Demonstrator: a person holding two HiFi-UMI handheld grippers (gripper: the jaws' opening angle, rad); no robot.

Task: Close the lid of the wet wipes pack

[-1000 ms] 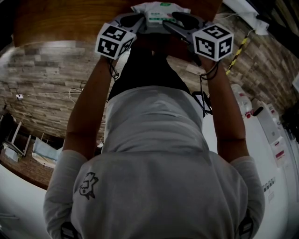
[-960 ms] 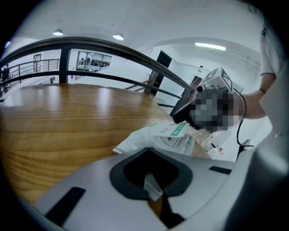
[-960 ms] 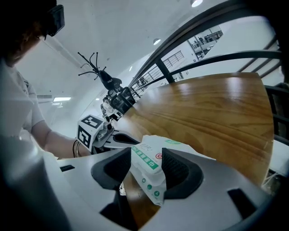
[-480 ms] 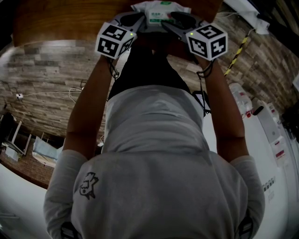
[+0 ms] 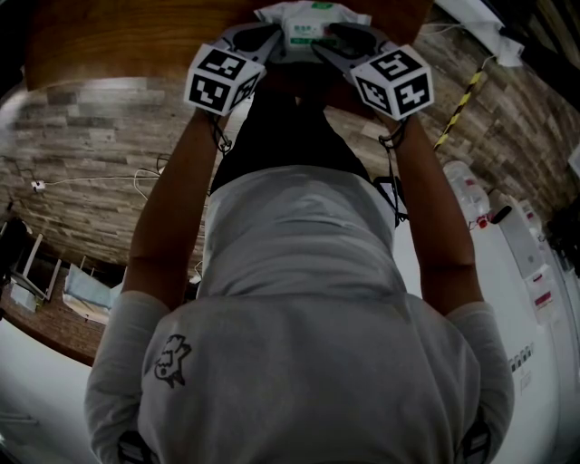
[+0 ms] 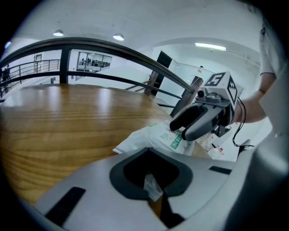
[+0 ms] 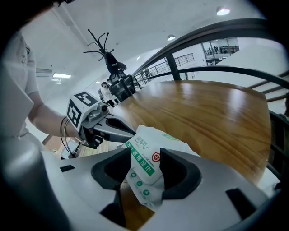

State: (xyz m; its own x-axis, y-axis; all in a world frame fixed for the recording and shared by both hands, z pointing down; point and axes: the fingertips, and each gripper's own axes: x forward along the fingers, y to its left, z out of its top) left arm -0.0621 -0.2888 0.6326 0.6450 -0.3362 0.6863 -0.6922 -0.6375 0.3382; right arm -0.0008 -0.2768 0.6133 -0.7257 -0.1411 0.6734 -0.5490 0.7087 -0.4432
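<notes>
The white wet wipes pack (image 5: 311,20) with green print lies on the wooden table (image 5: 118,36) at the top of the head view. My left gripper (image 5: 268,42) holds its near left edge: in the left gripper view the jaws are shut, with a bit of white film (image 6: 151,186) pinched between them. My right gripper (image 5: 332,40) comes in from the right. In the right gripper view its pads sit on either side of the green-labelled lid (image 7: 145,166), pressing on it. From the left gripper view the right gripper (image 6: 187,128) lies low over the pack (image 6: 156,137).
The round wooden table (image 6: 67,122) stretches wide beyond the pack, ringed by a dark railing (image 6: 113,47). A person's torso and arms fill most of the head view. A patterned floor (image 5: 82,145) lies below the table edge.
The right gripper has shifted left and inward over the pack. The left gripper and the pack have stayed put.
</notes>
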